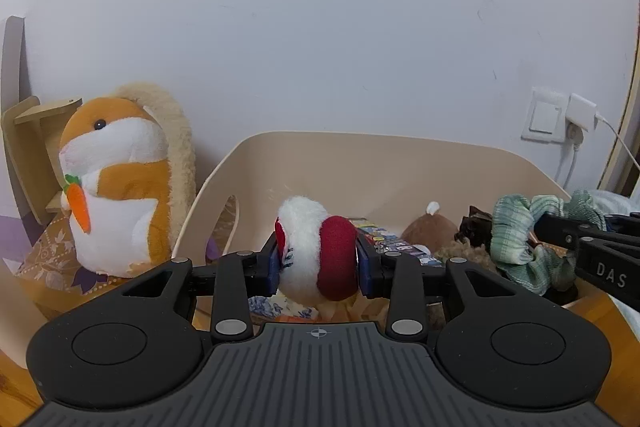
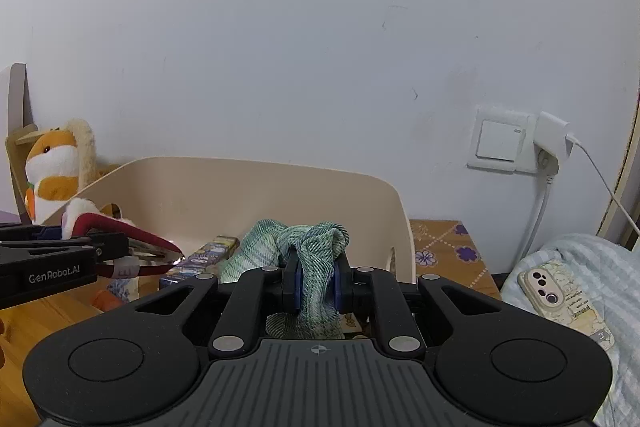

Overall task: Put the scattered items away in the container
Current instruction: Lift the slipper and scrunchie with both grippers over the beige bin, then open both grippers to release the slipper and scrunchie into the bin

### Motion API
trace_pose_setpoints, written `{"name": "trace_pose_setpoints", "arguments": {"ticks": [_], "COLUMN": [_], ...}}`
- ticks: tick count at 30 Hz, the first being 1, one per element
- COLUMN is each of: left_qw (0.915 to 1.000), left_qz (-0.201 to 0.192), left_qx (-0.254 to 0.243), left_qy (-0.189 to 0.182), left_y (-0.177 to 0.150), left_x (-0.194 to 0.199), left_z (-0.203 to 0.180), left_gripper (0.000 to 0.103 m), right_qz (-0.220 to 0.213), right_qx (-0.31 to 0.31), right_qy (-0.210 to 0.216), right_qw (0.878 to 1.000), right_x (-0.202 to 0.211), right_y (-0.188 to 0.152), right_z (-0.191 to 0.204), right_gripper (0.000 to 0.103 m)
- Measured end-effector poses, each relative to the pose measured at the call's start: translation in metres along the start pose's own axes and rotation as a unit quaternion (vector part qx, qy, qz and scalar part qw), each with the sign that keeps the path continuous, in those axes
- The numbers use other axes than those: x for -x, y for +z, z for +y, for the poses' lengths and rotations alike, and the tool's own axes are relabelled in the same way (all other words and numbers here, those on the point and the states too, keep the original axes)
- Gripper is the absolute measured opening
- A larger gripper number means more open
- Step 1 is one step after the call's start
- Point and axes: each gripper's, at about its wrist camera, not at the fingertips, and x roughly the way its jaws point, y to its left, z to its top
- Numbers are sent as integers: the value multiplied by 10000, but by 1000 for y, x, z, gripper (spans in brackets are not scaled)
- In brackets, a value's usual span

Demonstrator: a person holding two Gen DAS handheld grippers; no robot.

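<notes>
Green cloth [image 2: 316,267] in right tool [image 2: 317,281], over bin [image 2: 240,183]

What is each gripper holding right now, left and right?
Left gripper: closed on the red and white plush toy.
Right gripper: closed on the green cloth.

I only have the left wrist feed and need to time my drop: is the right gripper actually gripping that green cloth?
Observer: Yes, the right gripper is shut on the green cloth, which drapes over its fingers.
Operator: Anything lying right of the container?
Observer: A phone lies on striped bedding, outside the beige container.
Operator: Does my toy show there?
Observer: Yes, the red-and-white plush is in your left gripper, over the container's left side.
</notes>
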Motion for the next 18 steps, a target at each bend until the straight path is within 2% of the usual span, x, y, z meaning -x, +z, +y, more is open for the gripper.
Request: {"name": "trace_pose_setpoints", "arguments": {"ticks": [2,3,4,5,6,7,8,9,10,13,18], "left_qw": [10000,9999,9999,9999,9998,9998,9998,9998,9997,9992,9991], "left_qz": [64,95,120,130,130,105,52,-19,-84,-133,-210], "left_qx": [-34,-53,-67,-73,-73,-62,-40,-8,18,-43,-217], "left_qy": [5,-5,-19,-49,-96,-139,-173,-203,-245,-385,-296], "left_y": [0,-1,-1,-2,-2,-2,-3,-3,-3,-2,-4], "left_x": [-1,-1,0,0,1,3,5,8,12,18,28], "left_z": [-1,-1,-2,-2,-2,-2,-2,-1,-2,-5,-11], "left_gripper": [41,42,42,48,58,64,76,83,84,85,86], "right_qz": [24,12,0,-3,-6,-17,-42,-78,-120,-215,-348], "right_qx": [-9,-43,-81,-113,-143,-171,-203,-241,-280,-333,-305], "right_qy": [-22,-40,-51,-56,-57,-62,-71,-76,-64,-12,-23], "right_qw": [10000,10000,10000,9999,9999,9998,9998,9997,9995,9992,9989], "right_x": [-1,-1,-1,0,2,3,6,9,12,23,37], "right_y": [-1,-1,-2,-2,-2,-2,-2,-2,-2,-2,0], "right_z": [0,-1,-2,-4,-5,-6,-7,-8,-9,-11,-11], "right_gripper": [22,33,34,35,38,44,49,59,65,71,75]}}
